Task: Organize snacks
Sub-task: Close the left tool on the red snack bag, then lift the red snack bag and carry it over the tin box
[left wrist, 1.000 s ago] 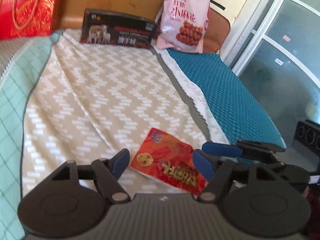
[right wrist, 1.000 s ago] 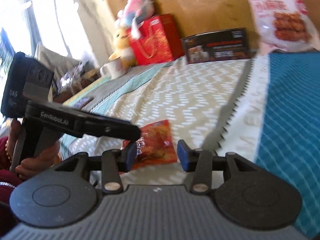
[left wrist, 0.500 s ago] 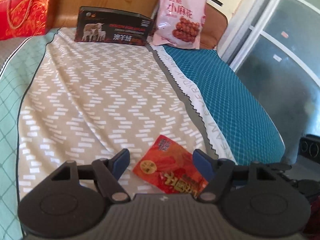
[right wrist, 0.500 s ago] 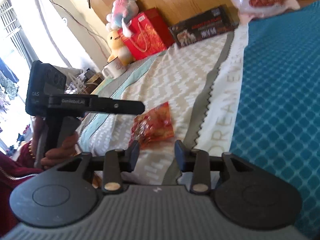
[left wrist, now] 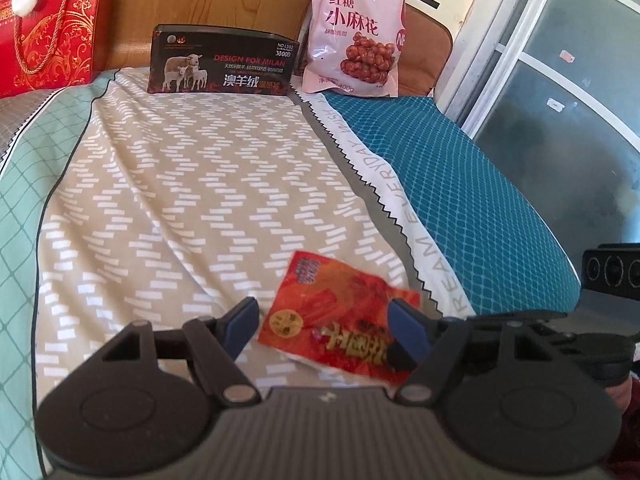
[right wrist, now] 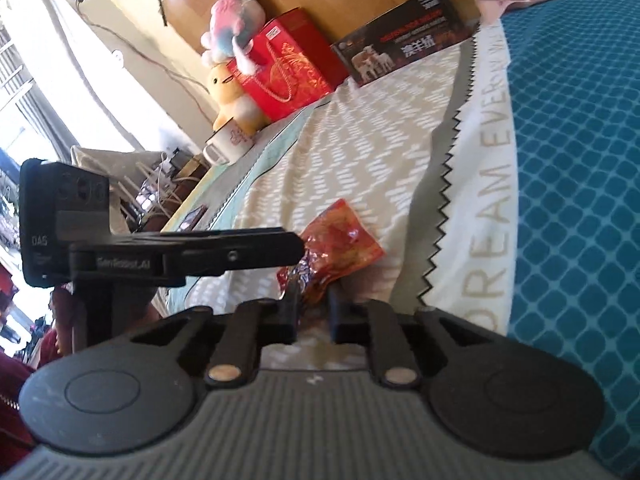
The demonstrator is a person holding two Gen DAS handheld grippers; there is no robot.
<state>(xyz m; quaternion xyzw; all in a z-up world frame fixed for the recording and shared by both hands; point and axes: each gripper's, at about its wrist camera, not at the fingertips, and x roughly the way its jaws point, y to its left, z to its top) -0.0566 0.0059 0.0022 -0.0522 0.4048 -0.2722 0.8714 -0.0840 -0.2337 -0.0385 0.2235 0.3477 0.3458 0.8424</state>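
My right gripper (right wrist: 312, 312) has its jaws closing on the near corner of the red snack packet (right wrist: 340, 248), which sits between the pads; I judge they have just caught the foil, the packet lying on the zigzag-patterned bedspread (left wrist: 192, 184). My left gripper (left wrist: 324, 320) hangs over the same packet with its jaws wide, touching nothing. So I reckon the sorting is at an early stage: this one packet is being taken, and it has yet to travel up the bed. The pink snack bag (left wrist: 356, 32) already leans at the headboard beside the black box (left wrist: 222, 66), which looks like the gathering spot. The box reads "DESIGN FOR MILAN" and "NO.L102"; the pink bag carries 红糖小麻花 and "400g". The white strip of the bedspread reads "DREAM EVERYDAY". The packet's gold characters are too blurred to read. A red gift bag (left wrist: 52, 28) stands at far left.
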